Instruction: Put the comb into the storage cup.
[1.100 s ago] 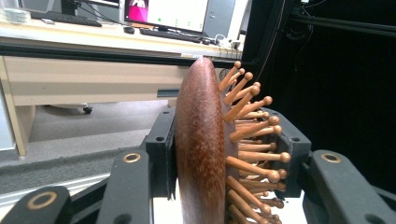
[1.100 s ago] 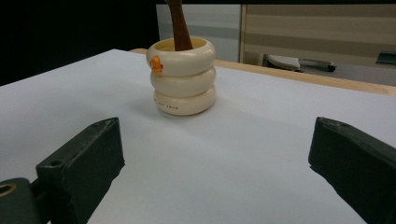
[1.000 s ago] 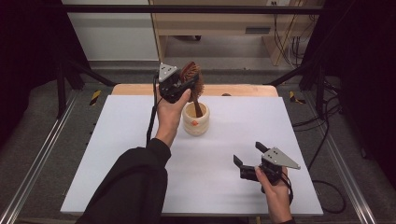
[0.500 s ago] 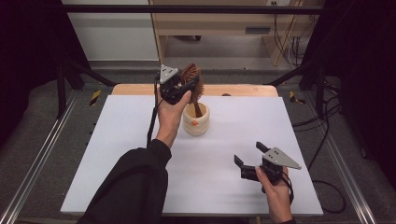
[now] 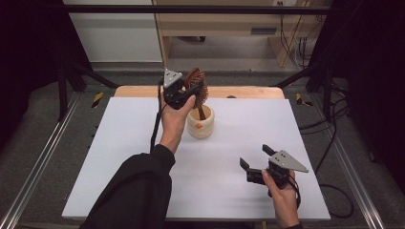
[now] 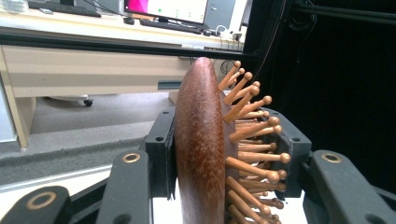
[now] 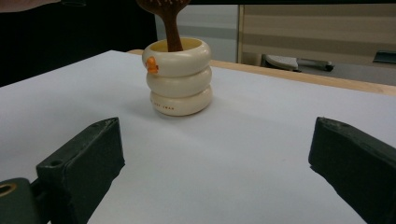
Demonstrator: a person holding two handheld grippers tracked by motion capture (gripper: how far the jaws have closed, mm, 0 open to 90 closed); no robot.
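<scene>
Left gripper (image 5: 184, 90), far side of the desk (image 5: 119, 157): my fingers (image 6: 161, 144) are closed on the head of a wooden hairbrush (image 6: 201, 144), one pad on the smooth rounded back, the other among the ball-tipped wooden pins. In the left gripper view the head stands edge-on between the pads, pins pointing to one side. Gripping the broad head rather than the thin handle gives me flat contact on the back and leaves the handle free to go down first.

Centre: the brush handle points downward into a cream cup (image 5: 200, 123) shaped like three stacked rings, with a small orange mark near its rim. From the right gripper view the handle (image 7: 173, 35) is clearly inside the mouth of the cup; whether its tip touches the bottom I cannot tell. The brush head sits above the rim, held roughly upright with a slight lean. The cup stands on the white desk toward the back, just in front of the wooden edge strip. My judgement: the brush is being stood in the cup handle-down, and the hold should not loosen until the handle bears on the bottom, or the top-heavy head could tip the cup.

Right gripper (image 5: 260, 167), near right of the desk: fingers (image 7: 79, 163) spread wide with nothing between them, low over the surface and facing the cup, well apart from it. It looks parked, ready to steady the cup if needed.
</scene>
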